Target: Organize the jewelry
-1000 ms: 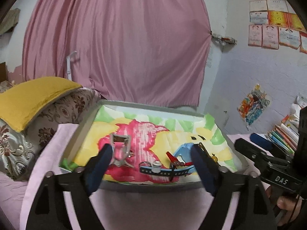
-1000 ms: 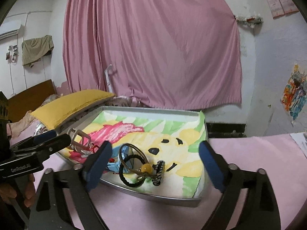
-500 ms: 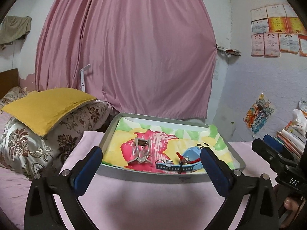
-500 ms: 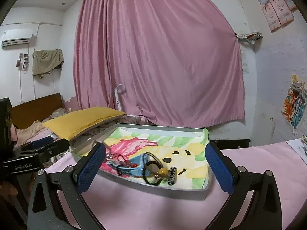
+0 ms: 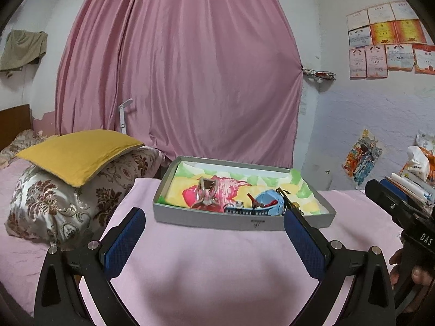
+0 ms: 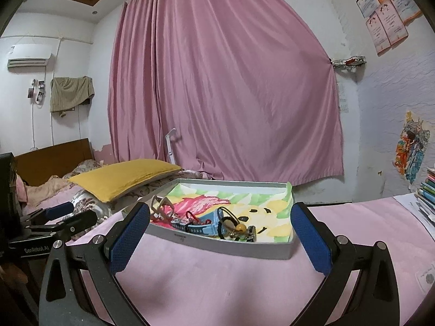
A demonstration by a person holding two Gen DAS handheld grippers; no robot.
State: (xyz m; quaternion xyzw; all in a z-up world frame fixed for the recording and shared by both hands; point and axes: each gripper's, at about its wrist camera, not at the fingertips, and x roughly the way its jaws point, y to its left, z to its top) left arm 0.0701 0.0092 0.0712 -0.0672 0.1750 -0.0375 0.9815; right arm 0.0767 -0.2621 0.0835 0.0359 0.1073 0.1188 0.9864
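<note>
A grey tray [image 5: 206, 221] [image 6: 217, 247] with a colourful cartoon lining lies on the pink cloth. In it lie a silver hair claw [image 5: 207, 195] [image 6: 160, 206], a blue strap with studs [image 5: 246, 211] [image 6: 195, 228], a red clip [image 5: 258, 203], and black hair ties with a yellow bead [image 6: 239, 227]. My left gripper [image 5: 214, 240] is open and empty, held back from the tray's near wall. My right gripper [image 6: 220, 233] is open and empty, also in front of the tray.
A yellow pillow [image 5: 78, 154] on a patterned cushion [image 5: 54, 201] lies left of the tray. A pink curtain [image 5: 176, 81] hangs behind. Stacked books [image 6: 426, 190] sit at the right. The right gripper's body [image 5: 402, 217] shows at the right edge of the left wrist view.
Both grippers have drawn back from over the tray and tilted up. The tray now sits farther off, in front of the open fingers. The jewelry has not moved.
</note>
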